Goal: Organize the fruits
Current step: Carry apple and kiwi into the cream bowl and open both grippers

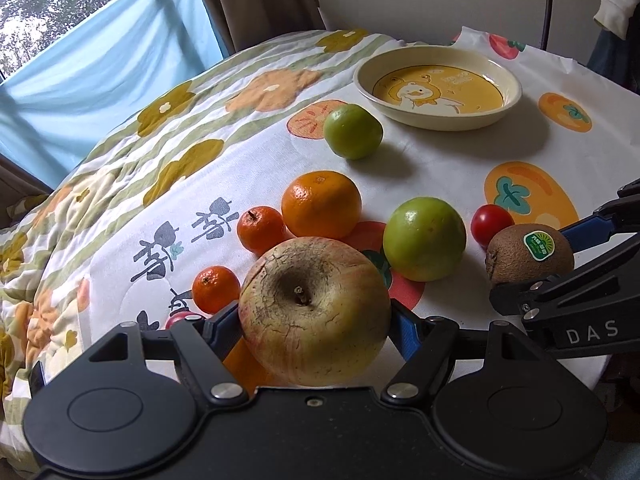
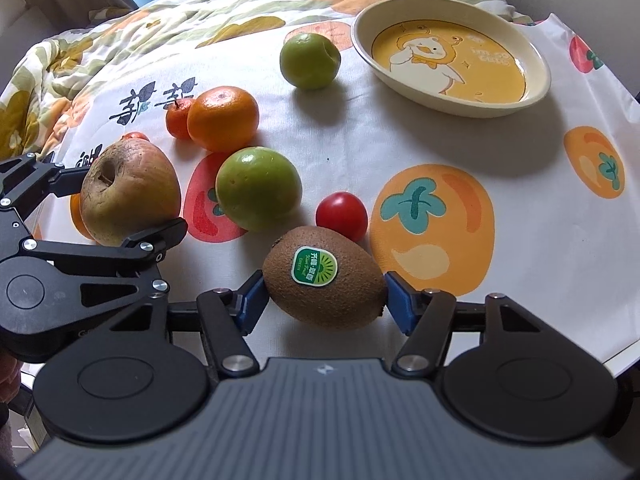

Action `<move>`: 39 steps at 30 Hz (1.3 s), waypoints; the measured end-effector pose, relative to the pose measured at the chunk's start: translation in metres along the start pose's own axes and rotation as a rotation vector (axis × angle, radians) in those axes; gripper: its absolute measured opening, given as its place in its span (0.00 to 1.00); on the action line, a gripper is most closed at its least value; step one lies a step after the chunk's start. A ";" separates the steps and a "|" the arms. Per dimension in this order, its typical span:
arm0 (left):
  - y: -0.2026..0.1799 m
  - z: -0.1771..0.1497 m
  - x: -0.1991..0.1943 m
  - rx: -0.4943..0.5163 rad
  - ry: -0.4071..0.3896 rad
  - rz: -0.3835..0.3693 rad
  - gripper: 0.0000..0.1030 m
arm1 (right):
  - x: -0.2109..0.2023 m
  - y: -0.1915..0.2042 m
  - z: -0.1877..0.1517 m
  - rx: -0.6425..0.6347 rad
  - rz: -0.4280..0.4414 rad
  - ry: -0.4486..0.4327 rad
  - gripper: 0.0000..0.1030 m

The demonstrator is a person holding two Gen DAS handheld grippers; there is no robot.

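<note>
My left gripper (image 1: 316, 320) is shut on a large yellow-red apple (image 1: 314, 310), also seen in the right wrist view (image 2: 128, 190). My right gripper (image 2: 324, 296) is shut on a brown kiwi (image 2: 324, 278) with a green sticker; the kiwi also shows in the left wrist view (image 1: 530, 254). On the cloth lie a big orange (image 1: 320, 204), two small mandarins (image 1: 260, 229) (image 1: 215, 288), two green fruits (image 1: 424, 238) (image 1: 353, 131) and a red cherry tomato (image 1: 491, 224). A cream plate (image 1: 438, 120) with a yellow duck picture stands empty at the back.
The table carries a patterned cloth (image 1: 440, 168) with persimmon prints. Its edge runs close on the right (image 2: 624, 344). A blue curtain (image 1: 100, 60) and a window are at the back left, a white wall behind the plate.
</note>
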State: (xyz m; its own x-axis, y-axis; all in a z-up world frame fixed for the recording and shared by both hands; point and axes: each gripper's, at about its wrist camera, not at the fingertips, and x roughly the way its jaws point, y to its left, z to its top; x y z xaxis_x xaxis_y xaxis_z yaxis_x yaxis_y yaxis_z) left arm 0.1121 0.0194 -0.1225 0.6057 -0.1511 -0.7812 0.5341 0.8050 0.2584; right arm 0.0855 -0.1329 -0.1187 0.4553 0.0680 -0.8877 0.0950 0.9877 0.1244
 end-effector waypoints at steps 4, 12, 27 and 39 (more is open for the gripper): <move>0.002 0.006 -0.011 -0.055 -0.006 -0.003 0.76 | -0.017 -0.008 0.007 0.004 0.002 -0.032 0.75; -0.005 0.033 -0.040 -0.135 -0.050 0.026 0.76 | -0.042 -0.039 0.032 -0.028 -0.011 -0.079 0.75; -0.057 0.106 -0.047 -0.288 -0.043 0.103 0.76 | -0.059 -0.129 0.086 -0.154 0.050 -0.103 0.75; -0.085 0.180 0.016 -0.323 -0.048 0.090 0.76 | -0.021 -0.188 0.167 -0.203 0.067 -0.149 0.75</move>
State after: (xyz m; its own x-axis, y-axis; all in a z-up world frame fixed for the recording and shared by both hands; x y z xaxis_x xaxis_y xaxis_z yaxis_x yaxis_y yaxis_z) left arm 0.1827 -0.1546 -0.0549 0.6731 -0.0916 -0.7339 0.2674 0.9553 0.1260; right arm 0.2061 -0.3437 -0.0495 0.5815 0.1275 -0.8035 -0.1127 0.9907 0.0757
